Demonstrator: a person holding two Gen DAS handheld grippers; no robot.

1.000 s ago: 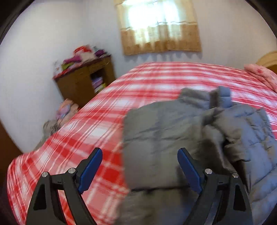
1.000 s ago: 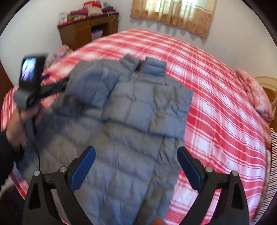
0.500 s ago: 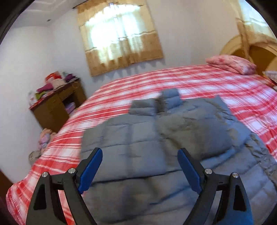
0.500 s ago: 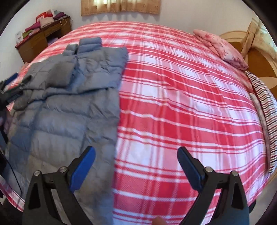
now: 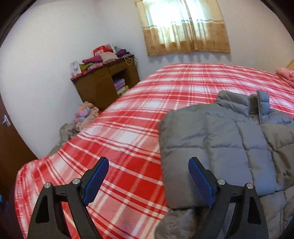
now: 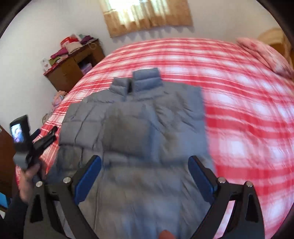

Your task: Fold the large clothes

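On plaid bed [image 6: 248, 103], grey jacket [image 6: 143, 132] lengthwise, collar toward window [image 6: 147, 14]

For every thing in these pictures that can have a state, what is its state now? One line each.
Grey quilted puffer jacket: flat on the bed, sleeves folded in over the front.
Left tool: open, holding nothing.
Right tool: open, holding nothing.
Red-and-white plaid bedspread: spread over the bed.
Beige window curtains: drawn shut.
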